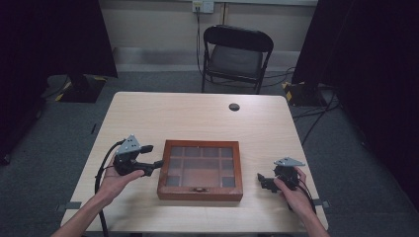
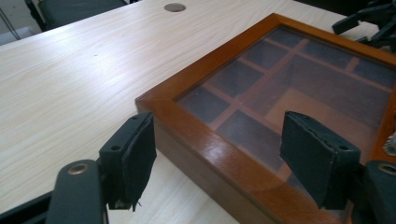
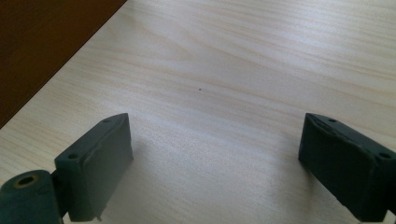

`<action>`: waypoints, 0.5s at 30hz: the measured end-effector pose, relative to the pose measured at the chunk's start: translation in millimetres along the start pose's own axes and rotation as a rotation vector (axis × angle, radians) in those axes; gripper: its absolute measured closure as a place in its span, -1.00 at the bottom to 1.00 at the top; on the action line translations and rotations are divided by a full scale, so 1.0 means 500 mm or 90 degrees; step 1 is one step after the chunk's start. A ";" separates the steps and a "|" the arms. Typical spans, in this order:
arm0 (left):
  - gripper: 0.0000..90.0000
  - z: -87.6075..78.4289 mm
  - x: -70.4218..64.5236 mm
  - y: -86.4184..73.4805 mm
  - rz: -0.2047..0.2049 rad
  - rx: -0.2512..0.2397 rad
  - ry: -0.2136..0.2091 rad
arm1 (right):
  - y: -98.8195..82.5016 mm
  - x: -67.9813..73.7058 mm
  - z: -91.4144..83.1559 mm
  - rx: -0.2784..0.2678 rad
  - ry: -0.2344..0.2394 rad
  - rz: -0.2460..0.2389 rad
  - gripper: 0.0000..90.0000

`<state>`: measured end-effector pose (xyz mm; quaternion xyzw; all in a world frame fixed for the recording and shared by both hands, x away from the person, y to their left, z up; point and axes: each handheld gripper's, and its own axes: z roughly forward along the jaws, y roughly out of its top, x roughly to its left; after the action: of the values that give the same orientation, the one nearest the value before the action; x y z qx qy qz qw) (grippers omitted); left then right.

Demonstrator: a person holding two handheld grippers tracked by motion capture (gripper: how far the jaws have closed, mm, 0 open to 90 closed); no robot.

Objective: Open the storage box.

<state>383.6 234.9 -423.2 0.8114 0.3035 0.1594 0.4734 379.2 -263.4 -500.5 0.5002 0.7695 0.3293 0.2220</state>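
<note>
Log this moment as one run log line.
left gripper: open at wooden box corner | right gripper: open over table | lid: closed

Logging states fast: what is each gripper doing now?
Left gripper: open, astride a corner of the glass-lidded wooden box, holding nothing.
Right gripper: open, empty.

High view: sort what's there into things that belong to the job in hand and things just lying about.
In the job:
- brown wooden glass-lidded compartment box
- left gripper, jaws open at the box's corner
- right gripper, jaws open over bare table

Lying about:
- black folding chair
- round dark grommet in the light wooden table
</note>
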 end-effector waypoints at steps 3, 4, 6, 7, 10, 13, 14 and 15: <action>-0.38 0.000 -0.006 0.005 0.000 -0.002 -0.010 | 0.000 0.000 0.000 0.000 0.000 0.000 -0.80; -0.37 0.000 -0.006 0.006 0.001 -0.002 -0.014 | 0.000 0.000 0.000 0.000 0.000 0.000 -0.80; -0.37 -0.001 -0.008 0.008 0.001 -0.004 -0.019 | 0.000 0.000 0.000 0.000 0.000 0.000 -0.80; -0.36 -0.001 -0.009 0.010 -0.001 -0.005 -0.023 | 0.000 0.000 0.000 0.000 0.000 0.000 -0.80; -0.38 0.000 -0.015 0.012 -0.001 -0.003 -0.012 | 0.000 0.000 0.000 0.000 0.000 0.000 -0.80; -0.38 0.001 -0.020 0.016 -0.003 -0.003 -0.024 | 0.000 0.000 0.000 0.000 0.000 0.000 -0.80; -0.37 0.000 -0.022 0.018 0.001 0.002 -0.026 | 0.000 0.000 0.000 0.000 0.000 0.000 -0.80; -0.37 0.000 -0.024 0.020 0.000 0.000 -0.030 | 0.000 0.000 0.000 0.000 0.000 0.000 -0.80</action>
<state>377.8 223.3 -414.3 0.8149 0.2924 0.1399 0.4805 379.2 -263.4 -500.5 0.5002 0.7695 0.3292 0.2221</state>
